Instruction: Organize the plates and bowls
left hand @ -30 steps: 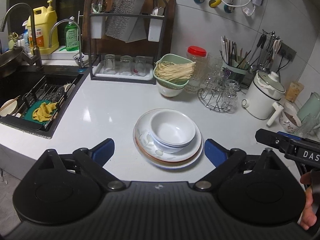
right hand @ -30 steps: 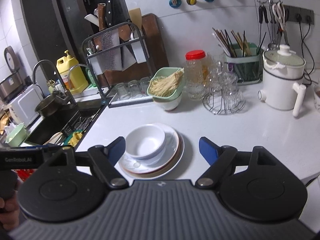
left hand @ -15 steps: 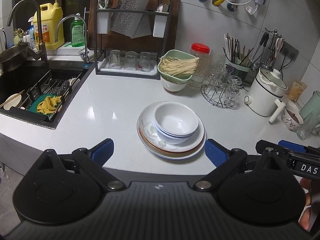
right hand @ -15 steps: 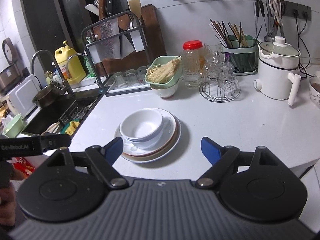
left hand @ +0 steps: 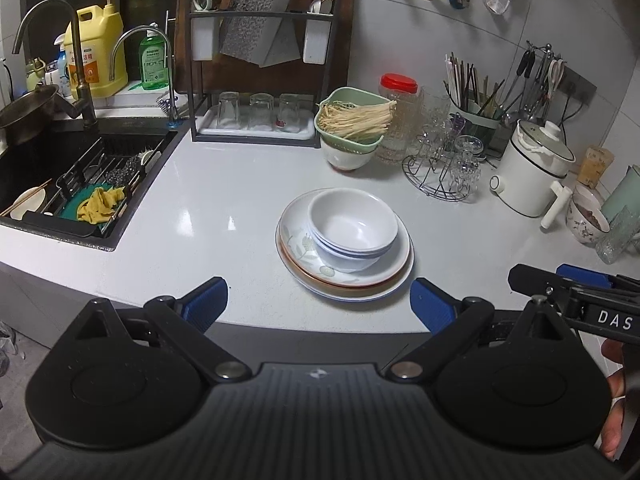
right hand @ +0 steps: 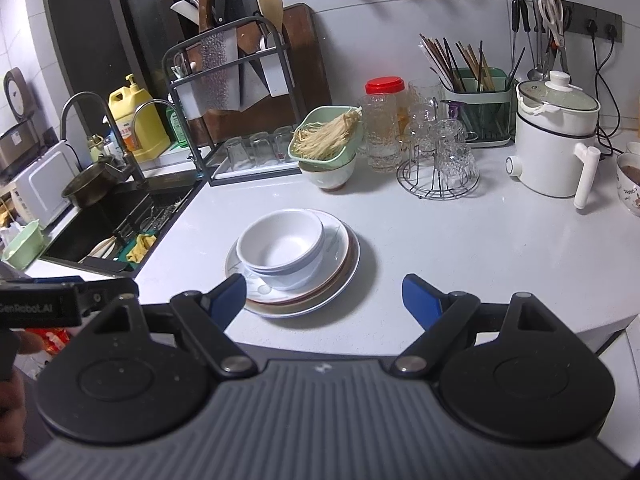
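A stack of plates (left hand: 380, 280) lies on the white counter (left hand: 224, 216), with nested white bowls (left hand: 354, 224) standing on it. The same plates (right hand: 340, 268) and bowls (right hand: 282, 242) show in the right wrist view. My left gripper (left hand: 318, 304) is open and empty, held back at the counter's front edge, short of the stack. My right gripper (right hand: 323, 296) is open and empty, also near the front edge; its left fingertip overlaps the plate rim in view. The right gripper's body (left hand: 576, 300) shows at the right of the left wrist view.
A sink (left hand: 80, 184) with a drain rack and yellow cloth lies at the left. A knife and glass rack (left hand: 260, 80), a green colander of noodles on a bowl (left hand: 352, 128), a glass stand (left hand: 444, 168) and a white electric pot (left hand: 532, 172) line the back.
Both grippers have pulled back and up from the stack, which now sits farther away in both views. Both stay open. The plates and bowls have not moved.
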`<state>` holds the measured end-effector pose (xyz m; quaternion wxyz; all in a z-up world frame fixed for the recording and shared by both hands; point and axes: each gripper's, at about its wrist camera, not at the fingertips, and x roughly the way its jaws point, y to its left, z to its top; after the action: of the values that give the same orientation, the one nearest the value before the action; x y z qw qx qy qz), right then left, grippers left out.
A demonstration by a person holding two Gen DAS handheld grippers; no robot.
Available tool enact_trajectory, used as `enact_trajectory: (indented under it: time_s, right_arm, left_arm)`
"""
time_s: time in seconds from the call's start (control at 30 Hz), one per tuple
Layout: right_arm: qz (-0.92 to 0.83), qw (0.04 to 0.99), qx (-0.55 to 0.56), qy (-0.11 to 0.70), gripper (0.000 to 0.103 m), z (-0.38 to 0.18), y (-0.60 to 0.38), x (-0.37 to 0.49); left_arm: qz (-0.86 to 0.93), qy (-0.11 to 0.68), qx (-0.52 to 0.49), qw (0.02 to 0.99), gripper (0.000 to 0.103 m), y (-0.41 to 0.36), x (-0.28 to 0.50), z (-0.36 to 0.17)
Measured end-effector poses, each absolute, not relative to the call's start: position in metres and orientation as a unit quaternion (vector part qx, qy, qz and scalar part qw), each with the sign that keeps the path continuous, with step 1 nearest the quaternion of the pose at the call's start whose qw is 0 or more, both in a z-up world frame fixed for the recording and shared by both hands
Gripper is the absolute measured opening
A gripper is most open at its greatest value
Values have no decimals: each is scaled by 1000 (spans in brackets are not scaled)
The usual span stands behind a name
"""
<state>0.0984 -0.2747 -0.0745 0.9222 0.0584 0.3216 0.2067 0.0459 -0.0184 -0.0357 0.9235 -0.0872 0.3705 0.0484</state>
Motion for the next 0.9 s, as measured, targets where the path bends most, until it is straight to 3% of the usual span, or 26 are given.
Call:
enact_trajectory:
  time_s: [0.9]
  right_arm:
    - [209, 922, 47, 321, 86, -77, -267, 88]
  left_arm:
    - [73, 384, -101, 915, 99, -9, 45, -37]
